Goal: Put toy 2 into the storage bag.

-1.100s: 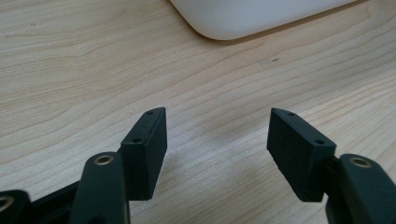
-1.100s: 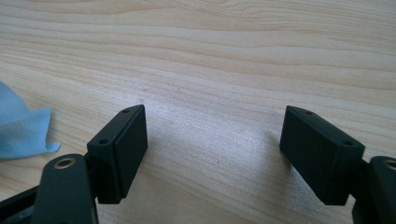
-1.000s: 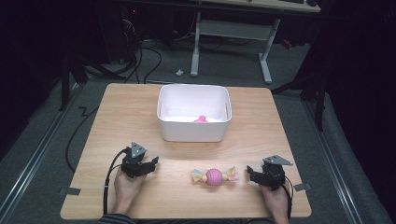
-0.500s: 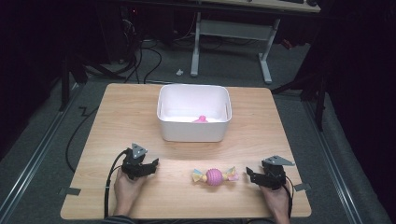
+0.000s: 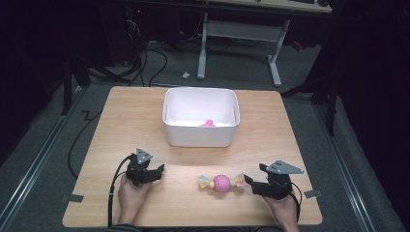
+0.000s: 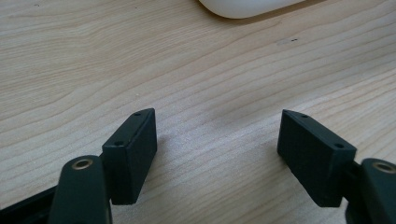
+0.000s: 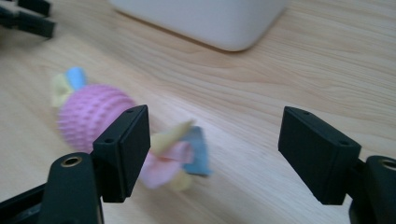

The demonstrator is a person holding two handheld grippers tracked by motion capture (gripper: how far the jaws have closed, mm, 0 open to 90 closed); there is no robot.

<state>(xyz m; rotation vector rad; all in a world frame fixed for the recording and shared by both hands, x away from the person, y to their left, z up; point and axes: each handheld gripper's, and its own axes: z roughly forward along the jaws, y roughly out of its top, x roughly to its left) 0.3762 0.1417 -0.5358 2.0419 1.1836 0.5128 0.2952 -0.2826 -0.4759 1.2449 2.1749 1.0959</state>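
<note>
Near edge of the bench: right gripper (image 5: pixel 252 185) low by the right corner, jaws wide and just closing a little, nothing gripped.
Candy toy (image 5: pixel 221 182): just left of it, long axis along the near edge, nearest wrapper tail at the jaws.
Left gripper (image 5: pixel 155 171): farther off, jaws just opening, empty.
Far side: white bin (image 5: pixel 200 137).

- The table (image 5: pixel 135 116) has a pale wood top with visible grain and a smooth, faintly sheeny finish.
- The bin (image 5: pixel 200 129) at the far middle looks like white plastic, smooth and softly glossy.
- The toy (image 5: pixel 222 182) has a pink knitted, ribbed-looking ball and soft cloth-like pastel ends.
- The left gripper (image 6: pixel 217 149) and right gripper (image 7: pixel 215 154) have 2 matt black jaws each, finely textured, with small metal-ringed holes.
</note>
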